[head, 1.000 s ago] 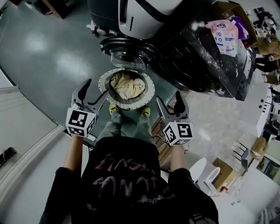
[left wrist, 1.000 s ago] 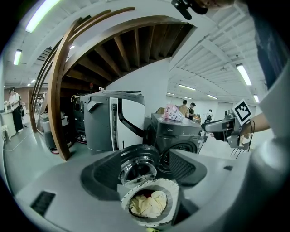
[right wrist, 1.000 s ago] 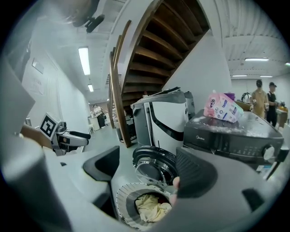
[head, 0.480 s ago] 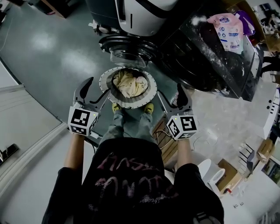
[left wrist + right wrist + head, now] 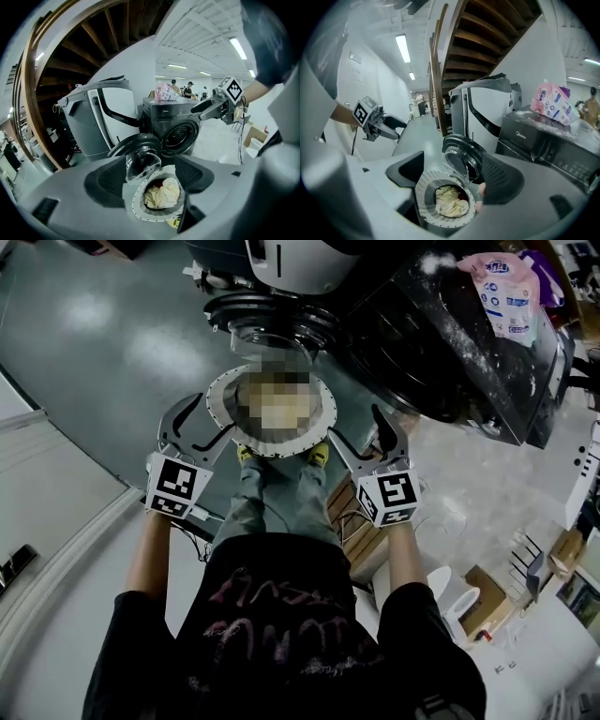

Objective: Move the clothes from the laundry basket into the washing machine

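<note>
- The laundry basket (image 5: 216, 401), round with a pale rim, is sitting on the grey floor (image 5: 112, 352) right in front of the person's yellow shoes (image 5: 246, 452).
- Cream clothes (image 5: 161, 194) are lying bunched in the bottom of the basket, with something dark red showing behind them.
- The dark washing machine (image 5: 173, 123) is standing beyond the basket, its drum showing through the open front.
- Its round glass door (image 5: 272, 334) is hanging wide open just over the far rim of the basket, so it is standing between the basket and the drum.
- A pink detergent bag (image 5: 511, 292) is resting on top of the washing machine.
- A tall white and grey machine (image 5: 483, 108) is standing beside the washing machine, on the door's side.
- A wooden staircase (image 5: 487, 33) is rising above both machines.
- The left gripper (image 5: 211, 418) is hovering at the basket's left rim with its jaws spread wide and nothing between its pads.
- The right gripper (image 5: 356, 426) is hovering at the basket's right rim, likewise gaping wide and holding nothing.
- Both grippers are pointing forward and down, and each gripper view is framing the basket and clothes between its own jaws, lower down and not touching them.
- The clothes are lying between the two grippers, below their fingertips.
</note>
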`<control>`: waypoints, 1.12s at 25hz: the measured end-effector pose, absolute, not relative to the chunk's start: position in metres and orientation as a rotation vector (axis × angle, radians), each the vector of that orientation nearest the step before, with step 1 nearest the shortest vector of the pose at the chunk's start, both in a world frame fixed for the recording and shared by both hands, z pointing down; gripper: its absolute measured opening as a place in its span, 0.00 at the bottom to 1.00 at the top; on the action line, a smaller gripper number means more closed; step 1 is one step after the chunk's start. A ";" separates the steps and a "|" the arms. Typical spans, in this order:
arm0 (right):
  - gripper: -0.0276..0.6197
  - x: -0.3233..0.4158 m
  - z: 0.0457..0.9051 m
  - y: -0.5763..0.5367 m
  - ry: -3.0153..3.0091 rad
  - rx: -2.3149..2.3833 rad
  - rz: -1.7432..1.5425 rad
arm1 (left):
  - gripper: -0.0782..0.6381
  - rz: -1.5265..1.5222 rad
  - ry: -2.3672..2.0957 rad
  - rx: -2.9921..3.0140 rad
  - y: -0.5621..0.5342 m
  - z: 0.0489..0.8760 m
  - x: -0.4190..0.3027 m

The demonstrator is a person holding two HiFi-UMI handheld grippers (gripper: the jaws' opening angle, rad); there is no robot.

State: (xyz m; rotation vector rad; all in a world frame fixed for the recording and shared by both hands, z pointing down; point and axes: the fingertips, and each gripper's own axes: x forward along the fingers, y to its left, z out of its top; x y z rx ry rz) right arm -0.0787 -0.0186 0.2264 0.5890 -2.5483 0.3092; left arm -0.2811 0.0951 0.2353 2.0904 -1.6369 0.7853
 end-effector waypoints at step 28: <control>0.64 -0.100 0.442 0.021 -2.275 0.159 0.189 | 0.57 1.099 -1.249 2.080 0.093 0.441 -0.241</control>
